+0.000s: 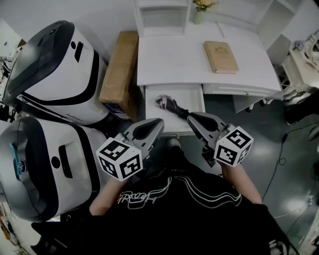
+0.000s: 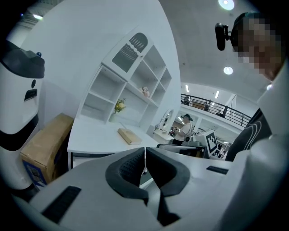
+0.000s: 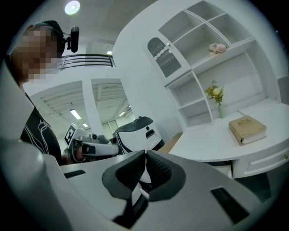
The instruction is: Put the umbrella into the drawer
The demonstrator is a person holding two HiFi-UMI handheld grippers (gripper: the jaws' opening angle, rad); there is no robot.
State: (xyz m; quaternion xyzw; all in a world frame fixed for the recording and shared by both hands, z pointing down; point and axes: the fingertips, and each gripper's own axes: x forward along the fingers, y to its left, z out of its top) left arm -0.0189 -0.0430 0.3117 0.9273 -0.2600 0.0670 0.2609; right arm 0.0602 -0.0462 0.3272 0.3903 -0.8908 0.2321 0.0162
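The umbrella lies in the open drawer, its dark end just ahead of the right gripper. That gripper's jaws are pressed together on nothing. The left gripper, beside it, is likewise closed and empty.

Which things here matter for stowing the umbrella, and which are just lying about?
For the job: umbrella, lying in the open drawer.

Lying about: book, cardboard box, flower vase, two white machines.
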